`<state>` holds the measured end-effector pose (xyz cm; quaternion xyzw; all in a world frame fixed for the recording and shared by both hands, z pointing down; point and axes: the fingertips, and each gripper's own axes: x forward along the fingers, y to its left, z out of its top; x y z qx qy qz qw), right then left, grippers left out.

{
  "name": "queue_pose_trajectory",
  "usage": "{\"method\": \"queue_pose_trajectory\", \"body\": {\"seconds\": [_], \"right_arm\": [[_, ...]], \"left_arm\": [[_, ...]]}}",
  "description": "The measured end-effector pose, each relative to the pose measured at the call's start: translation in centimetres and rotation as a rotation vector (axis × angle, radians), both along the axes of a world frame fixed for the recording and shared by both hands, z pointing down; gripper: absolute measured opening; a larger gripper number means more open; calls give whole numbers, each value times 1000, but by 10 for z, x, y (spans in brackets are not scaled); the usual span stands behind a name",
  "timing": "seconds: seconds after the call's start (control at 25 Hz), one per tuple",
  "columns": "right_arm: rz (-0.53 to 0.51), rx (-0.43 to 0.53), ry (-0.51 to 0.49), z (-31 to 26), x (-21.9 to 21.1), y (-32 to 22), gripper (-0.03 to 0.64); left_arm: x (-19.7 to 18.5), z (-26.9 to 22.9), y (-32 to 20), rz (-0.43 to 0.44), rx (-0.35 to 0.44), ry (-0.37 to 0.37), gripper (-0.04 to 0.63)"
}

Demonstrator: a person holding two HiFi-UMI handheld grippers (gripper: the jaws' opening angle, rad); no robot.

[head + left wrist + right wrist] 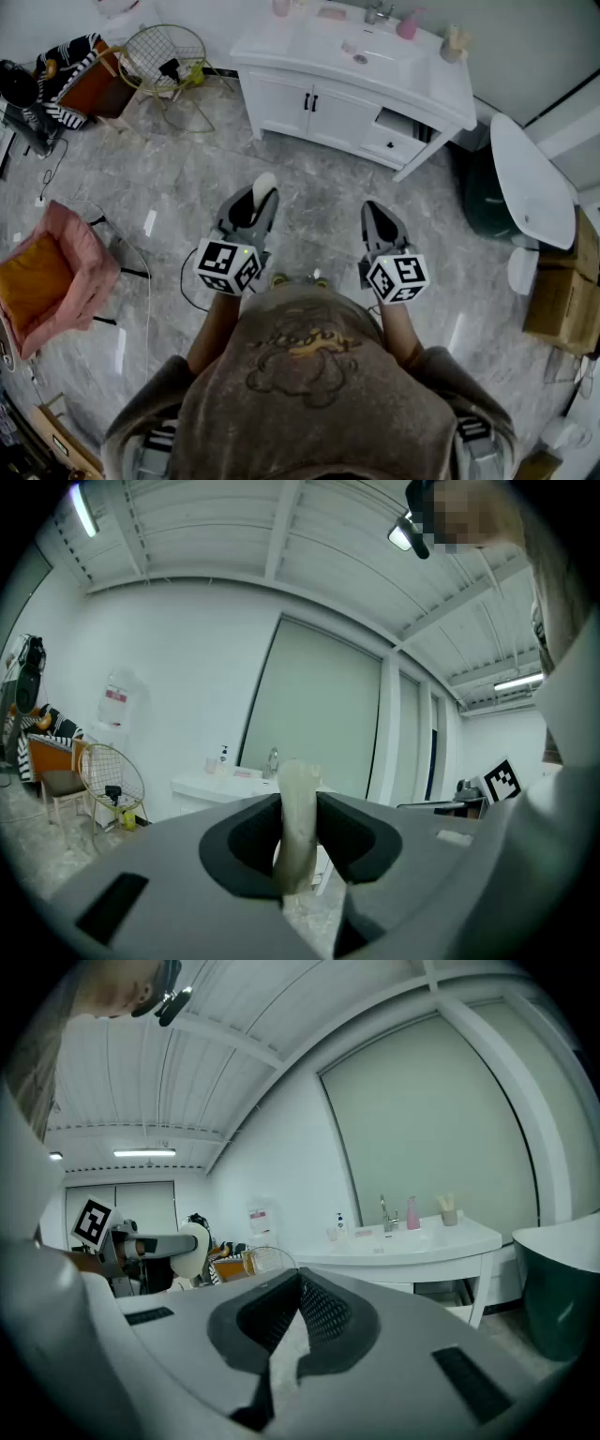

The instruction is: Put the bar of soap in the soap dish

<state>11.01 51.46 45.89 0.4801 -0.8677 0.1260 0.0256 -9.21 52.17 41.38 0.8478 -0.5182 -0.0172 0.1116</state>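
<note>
In the head view my left gripper (262, 199) is held level in front of the person, shut on a pale cream bar of soap (264, 186) that sticks out past its tips. In the left gripper view the soap (298, 827) stands on edge, pinched between both dark pads of the left gripper (298, 803). My right gripper (375, 208) hangs beside it with its tips together and nothing in them; the right gripper view shows the same right gripper (298, 1279). A pinkish soap dish (331, 13) lies on the far vanity top, left of the faucet.
The white vanity (347, 84) stands across the marble floor, with a pink bottle (409, 23), a cup (454, 45) and an open drawer (398, 131). A wire chair (164, 56) is at the back left, a pink chair (47, 281) at the left, a white-rimmed tub (530, 183) and cardboard boxes (562, 300) at the right.
</note>
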Motion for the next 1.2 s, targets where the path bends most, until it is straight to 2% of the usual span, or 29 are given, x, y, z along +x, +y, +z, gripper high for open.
{"method": "queue_pose_trajectory", "body": {"seconds": [0.24, 0.76, 1.0, 1.2], "right_arm": [[2, 15, -4, 1, -12, -5, -9], [86, 10, -5, 17, -37, -6, -9], [111, 5, 4, 21, -45, -33, -9], [85, 23, 15, 19, -52, -70, -9]], "left_arm": [[-12, 0, -4, 0, 7, 4, 110], [-46, 10, -22, 60, 8, -15, 110], [-53, 10, -49, 87, 24, -2, 110], [-46, 14, -87, 95, 23, 19, 110]]}}
